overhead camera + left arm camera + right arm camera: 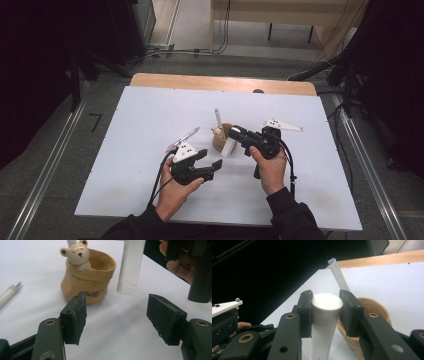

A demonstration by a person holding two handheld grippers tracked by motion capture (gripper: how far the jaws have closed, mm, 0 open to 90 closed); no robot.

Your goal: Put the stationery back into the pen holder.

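Note:
A tan sack-shaped holder (218,140) (87,277) with a small bear figure (76,253) on its rim stands mid-table. A white pen with a blue tip (217,117) (338,275) leans in it. My right gripper (235,136) (325,302) is shut on a white tube (229,146) (325,312) (131,265), holding it upright just beside the holder, its lower end a little above the table. My left gripper (207,162) (120,317) is open with nothing between its jaws, and sits near the table in front of the holder and tube.
A second pen (184,138) (10,292) lies on the white board (150,115) left of the holder. A wooden table edge (220,82) runs along the far side. Dark curtains flank the table, and cables lie on the floor beyond it.

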